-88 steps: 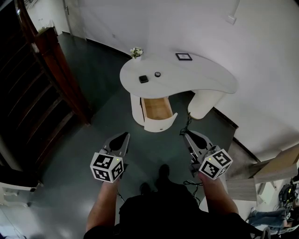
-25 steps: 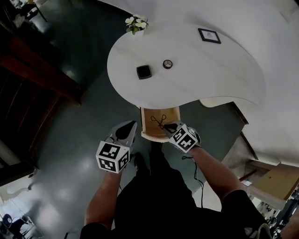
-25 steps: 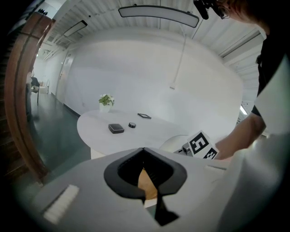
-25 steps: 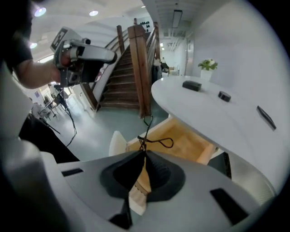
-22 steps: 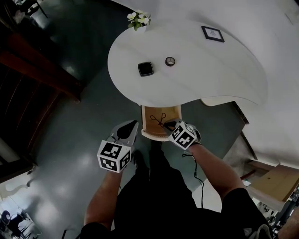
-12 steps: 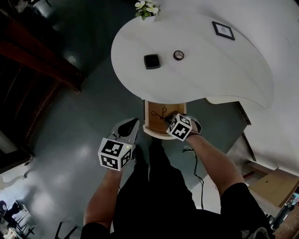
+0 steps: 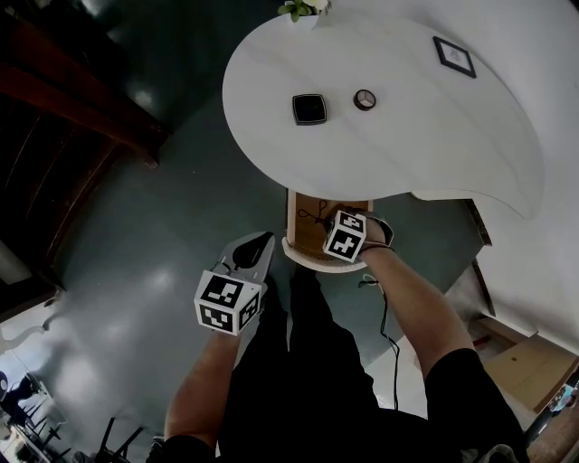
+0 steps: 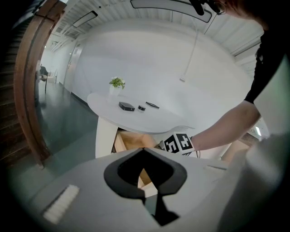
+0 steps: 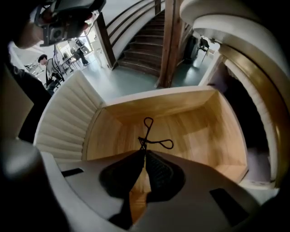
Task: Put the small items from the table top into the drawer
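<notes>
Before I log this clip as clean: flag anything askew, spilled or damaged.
Nothing stands out. The right tongs grip black scissors in the open drawer; the black square item and round item lie flat on the table.

From my head view, the bench [image 7: 407, 136] fills the upper centre and right of the frame. On it, a plant pot [image 7: 305, 7] stands at its far edge at the very top, a picture frame [image 7: 453, 56] lies at upper right, and a square item [image 7: 309, 108] lies just left of a small round item [image 7: 365, 99] near the middle. The drawer [image 7: 291, 217] stands open under the bench's near edge at frame centre, with the scissors [image 7: 316, 213] inside it and my right gripper [image 7: 330, 222] over it at their near end. My left gripper [image 7: 256, 244] sits to the lower left of the drawer, apart from it, over the floor [image 7: 136, 235].
</notes>
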The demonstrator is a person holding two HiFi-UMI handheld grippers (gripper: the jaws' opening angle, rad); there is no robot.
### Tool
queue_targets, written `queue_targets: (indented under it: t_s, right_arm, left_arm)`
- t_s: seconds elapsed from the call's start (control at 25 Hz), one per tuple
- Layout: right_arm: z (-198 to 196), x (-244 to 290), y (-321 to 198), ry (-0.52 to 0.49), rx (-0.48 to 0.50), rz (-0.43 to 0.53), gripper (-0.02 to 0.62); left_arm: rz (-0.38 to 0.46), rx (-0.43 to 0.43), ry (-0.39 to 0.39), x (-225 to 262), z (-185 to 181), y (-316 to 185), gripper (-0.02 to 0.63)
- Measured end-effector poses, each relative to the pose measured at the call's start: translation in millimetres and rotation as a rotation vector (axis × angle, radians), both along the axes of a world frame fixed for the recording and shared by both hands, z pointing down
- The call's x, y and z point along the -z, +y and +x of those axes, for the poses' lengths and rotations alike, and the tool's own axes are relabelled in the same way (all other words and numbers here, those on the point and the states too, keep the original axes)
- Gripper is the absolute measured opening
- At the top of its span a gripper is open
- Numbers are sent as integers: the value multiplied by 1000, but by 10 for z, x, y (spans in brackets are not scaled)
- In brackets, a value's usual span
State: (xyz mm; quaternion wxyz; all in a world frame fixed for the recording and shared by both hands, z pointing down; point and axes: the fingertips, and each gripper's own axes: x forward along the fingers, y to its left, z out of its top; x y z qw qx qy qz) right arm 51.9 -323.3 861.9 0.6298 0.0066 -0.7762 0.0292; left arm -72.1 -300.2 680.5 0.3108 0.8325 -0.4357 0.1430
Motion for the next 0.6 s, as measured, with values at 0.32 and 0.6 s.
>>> queue_targets:
  t_s: [0.32, 0.6]
  right_arm:
    - [47, -237, 5, 36, 47, -6, 28]
    - [72, -329, 44, 84, 86, 8, 40]
  left_arm:
    - [-16, 20, -3, -119, -63, 69, 12]
    - [-15, 34, -7, -115, -171, 155, 12]
